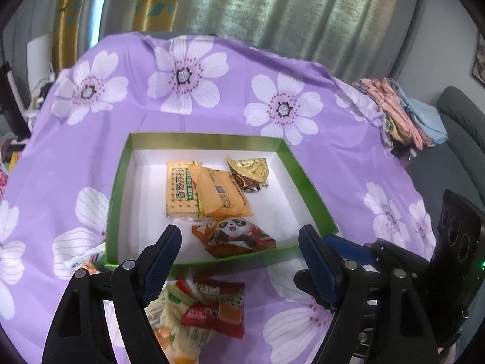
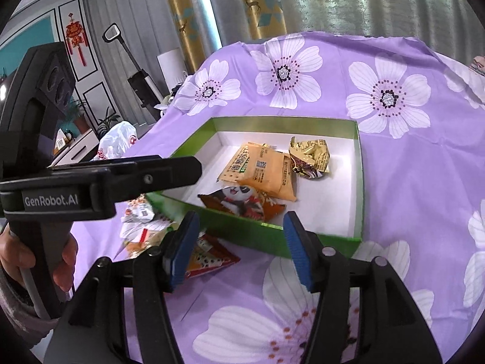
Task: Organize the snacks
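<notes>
Resting inside a green-walled box (image 1: 116,182) with a white floor, four snack packets make up the sorted lot: a pale cracker pack (image 1: 178,191) toward the box's left, an orange packet (image 1: 219,192) lying partly over it, a crumpled gold wrapper (image 1: 250,173) toward the far right corner, and a panda-printed pouch (image 1: 238,236) against the near wall. The box sits on a purple cloth with large white flowers (image 1: 182,75) that covers the table.

Just outside the box's near wall lies a loose heap of unsorted packets, topped by a red packet (image 1: 216,309) over a pale green-and-white packet (image 1: 178,324). Another small packet (image 1: 86,261) lies off the box's near-left corner.

The left gripper (image 1: 239,239) hangs above the near wall with its blue-padded fingers spread wide and nothing between them. The right gripper (image 2: 239,236), seen from its own camera, also stands apart and empty, just short of the box's near wall and beside the heap. A bare hand (image 2: 36,261) grips the left tool's handle.

Beyond the box, folded clothes (image 1: 403,112) sit at the table's right edge, and grey and gold curtains (image 1: 272,9) hang behind.
</notes>
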`<state>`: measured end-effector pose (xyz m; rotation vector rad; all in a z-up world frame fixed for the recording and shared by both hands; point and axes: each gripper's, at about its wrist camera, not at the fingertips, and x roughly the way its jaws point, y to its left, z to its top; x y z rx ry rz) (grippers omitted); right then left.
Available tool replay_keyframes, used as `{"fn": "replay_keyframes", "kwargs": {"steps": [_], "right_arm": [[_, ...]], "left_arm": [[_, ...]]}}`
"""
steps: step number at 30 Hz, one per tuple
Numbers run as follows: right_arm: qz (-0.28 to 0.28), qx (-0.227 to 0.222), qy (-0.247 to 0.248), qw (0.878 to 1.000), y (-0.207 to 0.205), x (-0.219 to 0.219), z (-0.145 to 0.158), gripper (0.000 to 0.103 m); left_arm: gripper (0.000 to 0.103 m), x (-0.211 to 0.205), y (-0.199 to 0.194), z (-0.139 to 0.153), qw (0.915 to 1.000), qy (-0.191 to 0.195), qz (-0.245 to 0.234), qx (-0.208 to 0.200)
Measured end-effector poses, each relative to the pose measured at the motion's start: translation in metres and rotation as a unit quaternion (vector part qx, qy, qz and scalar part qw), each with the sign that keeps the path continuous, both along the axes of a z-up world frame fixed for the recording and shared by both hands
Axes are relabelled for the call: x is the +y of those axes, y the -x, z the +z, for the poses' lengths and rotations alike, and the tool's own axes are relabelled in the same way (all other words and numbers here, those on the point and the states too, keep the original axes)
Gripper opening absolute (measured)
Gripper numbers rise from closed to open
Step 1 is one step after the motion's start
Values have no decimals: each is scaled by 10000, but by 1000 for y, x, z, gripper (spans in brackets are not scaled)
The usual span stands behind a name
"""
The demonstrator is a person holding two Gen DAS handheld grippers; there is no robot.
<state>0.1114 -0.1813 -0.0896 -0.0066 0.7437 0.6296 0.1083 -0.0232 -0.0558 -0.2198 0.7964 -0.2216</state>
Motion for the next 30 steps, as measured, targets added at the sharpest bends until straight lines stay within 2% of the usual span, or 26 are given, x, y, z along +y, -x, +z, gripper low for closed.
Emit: {"fn": "replay_keyframes", "kwargs": {"steps": [7,10,12,13,15,20,25,30], "right_arm": [[53,-60,-76,9999,30,-3,10,64],[14,-125,-56,9999,45,-3,15,77],[-83,-138,-61,9999,52,-5,18,84],[-115,-122,-77,9998,56,-6,19,85],[-157,-88,-108,9998,64,-8,19,89],[-115,-30,-98,9999,79,-9,17,89],[-114,94,-133,9998,90,-13,10,89],[49,405,-236,9989,97,-11,-10,90]], "left_arm": [[80,-5,33,13,9988,-413,112,-231],[82,-5,47,13,9984,-478,128,-273],[101,-4,55,11,9982,-509,163,-268],[101,-3,58,11,9982,-504,173,-276],[101,-2,65,9,9984,-479,182,-258],[101,4,79,5,9989,-392,191,-171],[101,22,93,-10,9998,-33,177,24],[101,35,107,-31,9996,199,74,179]]}}
